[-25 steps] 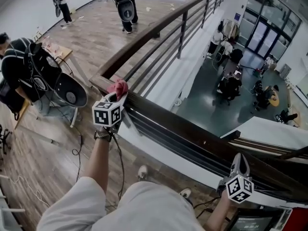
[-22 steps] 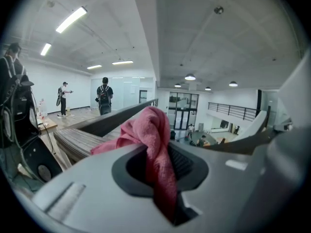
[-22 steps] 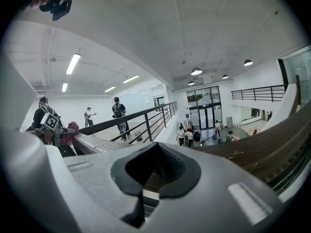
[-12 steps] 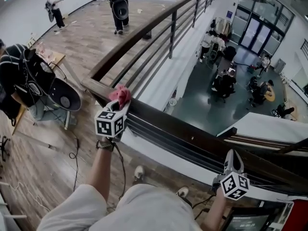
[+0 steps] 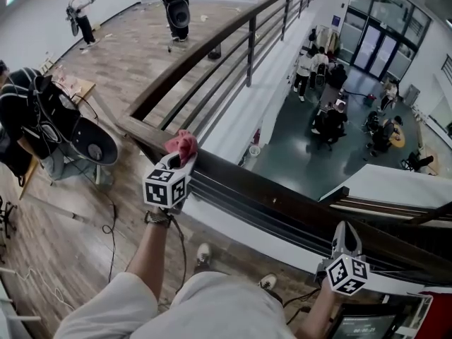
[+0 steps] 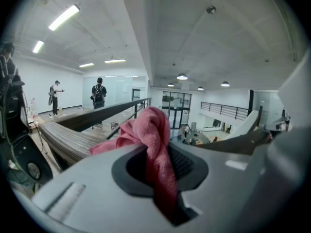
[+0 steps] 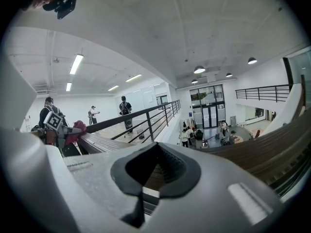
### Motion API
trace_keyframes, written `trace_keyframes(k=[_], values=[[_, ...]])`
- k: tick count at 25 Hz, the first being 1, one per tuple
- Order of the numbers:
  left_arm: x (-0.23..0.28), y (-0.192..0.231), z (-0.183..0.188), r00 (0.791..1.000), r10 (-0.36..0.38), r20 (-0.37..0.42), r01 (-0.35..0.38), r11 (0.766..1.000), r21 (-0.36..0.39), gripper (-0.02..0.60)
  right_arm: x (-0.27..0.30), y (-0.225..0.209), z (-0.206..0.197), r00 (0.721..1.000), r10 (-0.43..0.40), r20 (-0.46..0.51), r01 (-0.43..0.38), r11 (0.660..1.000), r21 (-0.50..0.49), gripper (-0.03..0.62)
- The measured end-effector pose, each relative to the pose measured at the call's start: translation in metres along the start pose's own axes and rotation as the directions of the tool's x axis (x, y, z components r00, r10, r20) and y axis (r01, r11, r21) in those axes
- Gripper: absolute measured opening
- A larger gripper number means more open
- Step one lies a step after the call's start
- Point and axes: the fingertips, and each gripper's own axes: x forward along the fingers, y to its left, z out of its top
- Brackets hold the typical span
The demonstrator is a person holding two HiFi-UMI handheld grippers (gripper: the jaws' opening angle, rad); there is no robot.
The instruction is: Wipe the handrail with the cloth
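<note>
Your left gripper (image 5: 181,159) has its jaws clamped on the pink cloth (image 5: 181,143), and the fabric bunches out past the tips. That loose wad is the part that does the wiping. The cloth looks to be resting on top of the dark wooden handrail (image 5: 275,193), close to the corner where the rail bends away along the balcony. Coming in from your side with the tips pointing over the rail puts soft cloth on the top face, not hard jaws. Your right gripper (image 5: 347,249) hangs low at the far right, just beside the same rail, jaws closed together on nothing. It looks parked clear of the wiping path. My read is that you're at the left end, with the long run toward your right yet to cover. Mind the drop beyond the rail, since a slack grip could lose the cloth.
</note>
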Motion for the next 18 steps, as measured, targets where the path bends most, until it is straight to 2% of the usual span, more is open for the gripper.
trace_keyframes(k=[9,18], values=[[0.004,-0.033,-0.002,0.999,-0.031,-0.005,0.032,0.999,0.025,0.066,0.003,-0.009,-0.004,1.0,0.012,-0.01,-0.012,1.0,0.02,0.002],[0.008,-0.08,-0.004,0.996,-0.083,-0.011,0.084,0.995,0.056,0.066,0.008,-0.001,-0.003,1.0,-0.002,-0.001,0.002,1.0,-0.004,0.002]])
